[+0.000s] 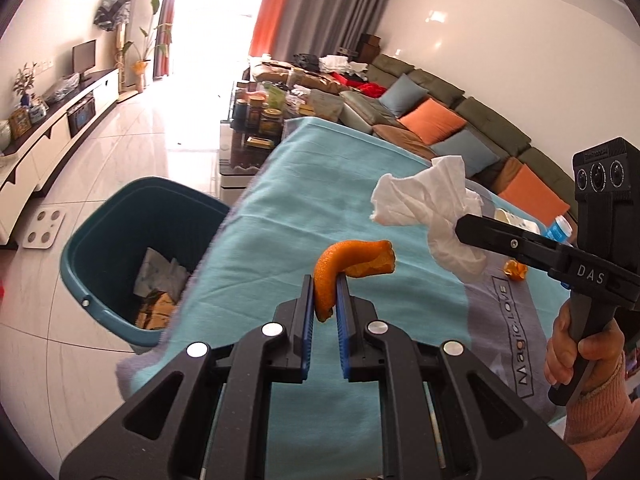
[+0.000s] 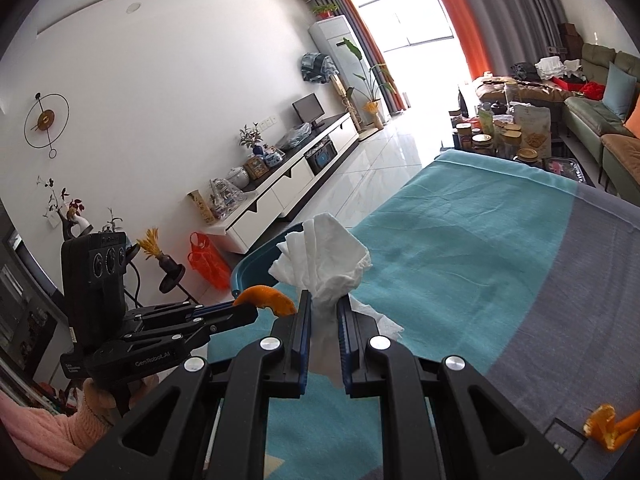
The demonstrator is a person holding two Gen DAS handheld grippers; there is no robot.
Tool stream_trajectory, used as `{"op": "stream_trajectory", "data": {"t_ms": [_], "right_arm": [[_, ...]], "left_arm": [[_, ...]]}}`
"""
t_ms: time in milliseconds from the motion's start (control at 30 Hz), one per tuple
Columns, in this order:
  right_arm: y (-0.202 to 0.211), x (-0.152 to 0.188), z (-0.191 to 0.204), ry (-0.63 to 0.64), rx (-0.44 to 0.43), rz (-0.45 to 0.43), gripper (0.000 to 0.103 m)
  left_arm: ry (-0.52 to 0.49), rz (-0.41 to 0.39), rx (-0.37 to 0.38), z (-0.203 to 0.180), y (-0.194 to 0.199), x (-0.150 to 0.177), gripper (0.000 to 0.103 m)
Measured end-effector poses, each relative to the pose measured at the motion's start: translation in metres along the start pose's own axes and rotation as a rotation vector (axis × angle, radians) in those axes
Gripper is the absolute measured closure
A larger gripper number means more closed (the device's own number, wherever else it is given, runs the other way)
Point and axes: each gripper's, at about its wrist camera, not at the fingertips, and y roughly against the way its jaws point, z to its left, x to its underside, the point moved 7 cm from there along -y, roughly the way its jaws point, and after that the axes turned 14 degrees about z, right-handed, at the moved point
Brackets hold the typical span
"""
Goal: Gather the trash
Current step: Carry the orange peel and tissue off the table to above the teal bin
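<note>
My left gripper is shut on a curled orange peel, held above the teal cloth of the table. To its right my right gripper is shut on a crumpled white tissue. In the right wrist view the tissue sticks up from between the pads of the right gripper, and the left gripper with the peel shows at the left. A teal bin stands on the floor left of the table, with paper and scraps inside.
More orange peel lies on the cloth at the near right. A gold wrapper and a blue-capped bottle lie beyond the right gripper. A sofa with cushions runs along the right, and a cluttered low table stands beyond the cloth.
</note>
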Motion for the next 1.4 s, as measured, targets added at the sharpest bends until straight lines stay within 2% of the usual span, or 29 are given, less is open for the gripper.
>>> {"op": "stream_trajectory", "data": {"t_ms": [467, 1400], "right_arm": [[-0.028, -0.014, 0.026, 0.044, -0.032, 0.044, 0.092], [-0.066, -0.041, 0.049, 0.089, -0.072, 0.095, 0.092]], "left_arm": [[0.058, -0.033, -0.042, 0.031, 0.016, -0.001, 0.092], [0.135, -0.069, -0.122, 0.075, 0.028, -0.007, 0.092]]}}
